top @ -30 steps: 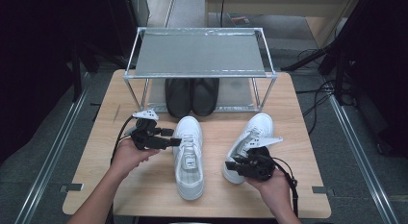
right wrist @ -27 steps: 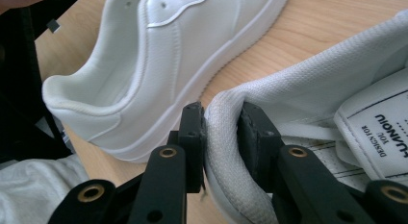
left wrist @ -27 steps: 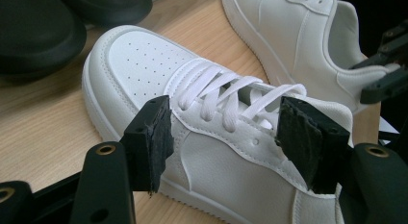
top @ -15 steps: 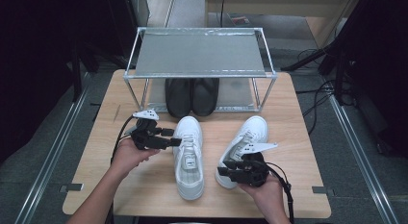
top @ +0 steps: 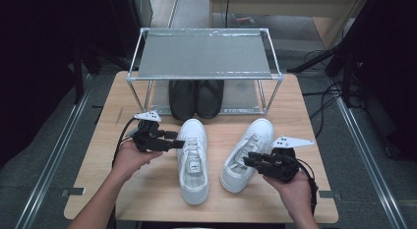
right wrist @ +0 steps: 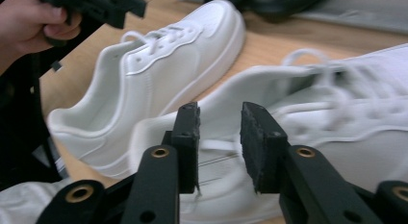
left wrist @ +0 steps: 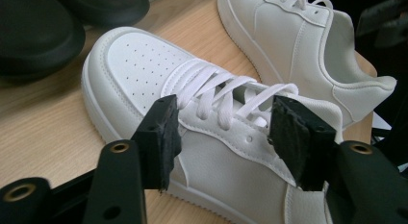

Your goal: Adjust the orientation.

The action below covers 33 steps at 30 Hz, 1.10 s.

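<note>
A: Shoes first. In the high view, where do they lie?

B: Two white ones sit on the table (top: pixel 98 185) in front of the rack (top: pixel 204 54). The left shoe (top: pixel 193 162) lies straight, toe towards the rack; the right shoe (top: pixel 246 153) lies angled, heel nearer the person. The left gripper (top: pixel 179 139) reaches in from the left and its tips meet that shoe's near side by the laces. The right gripper (top: pixel 248 160) points at the right shoe's heel side.

A: And the black pair?

B: The black shoes (top: pixel 195 97) stand side by side under the rack, apart from both grippers.

A: The left gripper view?

B: Its jaws stand apart, one pad on each side of the left shoe's (left wrist: pixel 211 137) lace area; whether they touch the leather I cannot tell. They have just been closing. The right shoe (left wrist: pixel 308 46) lies beyond.

A: The right gripper view?

B: Jaws apart with a narrow gap, the blurred right shoe's (right wrist: pixel 308 132) heel collar behind them, not clamped. They have just been closing. The left shoe (right wrist: pixel 159 75) lies farther off, with the left gripper (right wrist: pixel 137 7) above it.

A: What differs from a second ago?

B: The right shoe stood tipped up on the right gripper then; now it lies flat, and that gripper has drawn towards its heel. The left gripper and shoe keep their place.
</note>
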Tool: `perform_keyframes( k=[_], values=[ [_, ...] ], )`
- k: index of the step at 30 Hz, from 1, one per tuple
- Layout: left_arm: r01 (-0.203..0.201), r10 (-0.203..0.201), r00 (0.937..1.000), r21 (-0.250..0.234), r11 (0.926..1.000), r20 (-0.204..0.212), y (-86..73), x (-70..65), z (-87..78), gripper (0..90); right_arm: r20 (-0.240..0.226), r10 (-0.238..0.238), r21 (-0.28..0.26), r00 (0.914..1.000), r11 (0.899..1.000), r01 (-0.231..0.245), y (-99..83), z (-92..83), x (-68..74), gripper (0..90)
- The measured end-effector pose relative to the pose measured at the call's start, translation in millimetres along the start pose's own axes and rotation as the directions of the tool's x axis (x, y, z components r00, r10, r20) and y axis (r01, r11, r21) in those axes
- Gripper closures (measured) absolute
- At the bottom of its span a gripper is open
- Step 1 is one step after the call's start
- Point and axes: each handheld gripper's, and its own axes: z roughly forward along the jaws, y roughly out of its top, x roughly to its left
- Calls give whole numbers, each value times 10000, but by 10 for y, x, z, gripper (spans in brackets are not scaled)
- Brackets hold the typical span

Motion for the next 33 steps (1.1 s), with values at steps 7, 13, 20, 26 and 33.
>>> perform_keyframes(
  k=[7,13,20,26,33],
  values=[
    [281,-278,9994,-135,9995,229,-4,31,-26,578,874,255,-35,9958,9997,-253,10,-133,-295,832],
    [329,-329,9994,-21,9995,136,-13,56,-31,736,1341,794,-224,9878,9968,-771,19,-160,-572,900],
    [401,-401,9989,-5,9992,-231,-57,76,-40,847,1892,1013,-196,9767,9949,-994,58,-90,-816,900],
    [490,-484,9977,110,9987,-476,-110,88,14,868,2414,1196,11,9630,9923,-1235,79,6,-1022,900],
    [741,-727,9950,186,9971,-688,-182,135,35,862,2675,1134,375,9569,9911,-1279,111,114,-1136,900]
  ],
)
